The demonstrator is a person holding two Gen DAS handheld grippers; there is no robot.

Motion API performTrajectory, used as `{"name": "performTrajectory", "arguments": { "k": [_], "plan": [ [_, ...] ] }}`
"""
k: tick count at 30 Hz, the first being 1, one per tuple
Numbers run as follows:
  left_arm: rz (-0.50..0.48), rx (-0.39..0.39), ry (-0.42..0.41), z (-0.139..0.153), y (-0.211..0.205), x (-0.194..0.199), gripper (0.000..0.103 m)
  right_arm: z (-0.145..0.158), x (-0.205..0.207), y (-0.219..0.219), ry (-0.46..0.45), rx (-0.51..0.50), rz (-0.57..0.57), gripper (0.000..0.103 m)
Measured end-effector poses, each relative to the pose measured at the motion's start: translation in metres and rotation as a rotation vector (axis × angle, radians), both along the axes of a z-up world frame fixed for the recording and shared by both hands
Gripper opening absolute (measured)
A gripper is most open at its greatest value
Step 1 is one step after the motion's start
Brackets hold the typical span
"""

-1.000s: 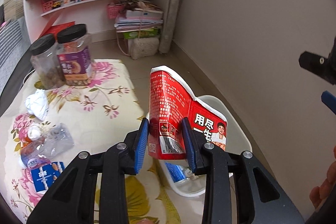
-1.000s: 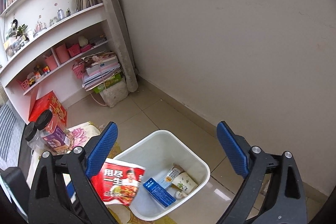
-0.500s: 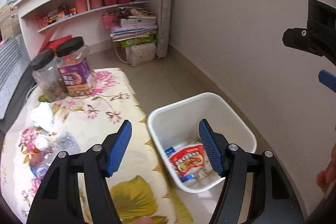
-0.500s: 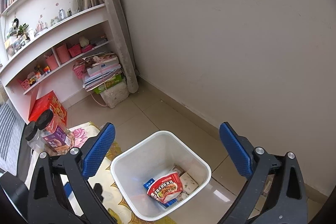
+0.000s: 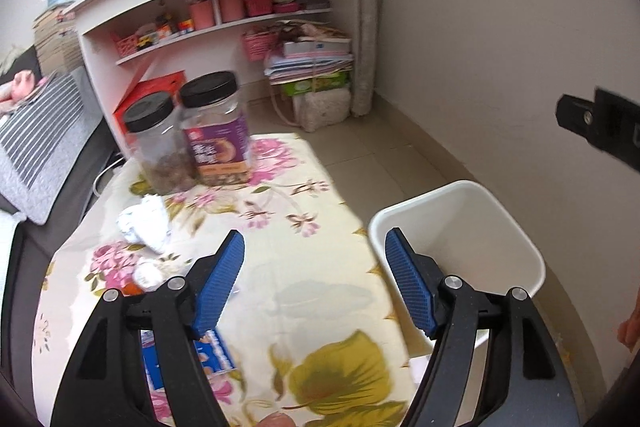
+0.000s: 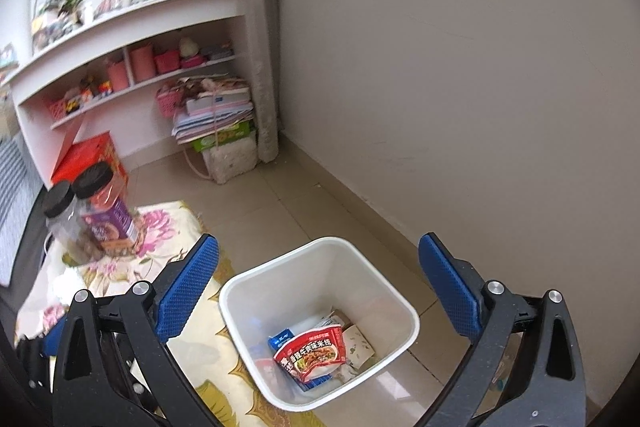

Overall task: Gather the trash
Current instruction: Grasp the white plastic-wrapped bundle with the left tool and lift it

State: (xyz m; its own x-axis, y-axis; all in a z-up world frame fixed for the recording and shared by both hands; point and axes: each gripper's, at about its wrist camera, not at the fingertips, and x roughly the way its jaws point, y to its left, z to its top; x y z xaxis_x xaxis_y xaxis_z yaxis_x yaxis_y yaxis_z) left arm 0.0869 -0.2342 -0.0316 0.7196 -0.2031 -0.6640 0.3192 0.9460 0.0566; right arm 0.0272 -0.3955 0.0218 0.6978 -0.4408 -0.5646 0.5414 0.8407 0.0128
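Room: tiled floor, plain wall, white shelves (image 6: 132,11) behind; low table (image 5: 320,291) under a floral cloth, white bin (image 6: 320,323) on the floor just beside its edge.

Just changed: the red packet (image 6: 312,353) I had clamped in the left gripper (image 5: 316,283) a second ago now lies in the bin, on top of a blue carton (image 6: 282,341) and other scraps. I read that as one piece of trash dealt with.

Left fingers: spread wide, nothing between them, over the table's bin-side edge.

Right gripper (image 6: 320,287): also wide apart and empty, hanging over the bin; little change across the three moments.

Versus earlier: the left view has swung off the bin toward the table; half a second ago the bin sat between the pads, now only its rim (image 5: 460,187) shows at right.

Left to collect, my judgement: crumpled tissue (image 5: 146,223), a blue wrapper (image 5: 216,351) under the left finger, something small and white near it, blurred.

Not trash, likely: two jars (image 5: 192,135), upright at the far end.

Next: I expect the tissue, being nearest open cloth.
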Motion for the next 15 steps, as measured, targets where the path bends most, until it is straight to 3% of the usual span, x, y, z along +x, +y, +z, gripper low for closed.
{"name": "performTrajectory", "arguments": {
  "k": [15],
  "plan": [
    [0.256, 0.086, 0.147, -0.04, 0.087, 0.065, 0.074, -0.017, 0.038, 0.06, 0.07, 0.012, 0.119, 0.096]
  ]
}}
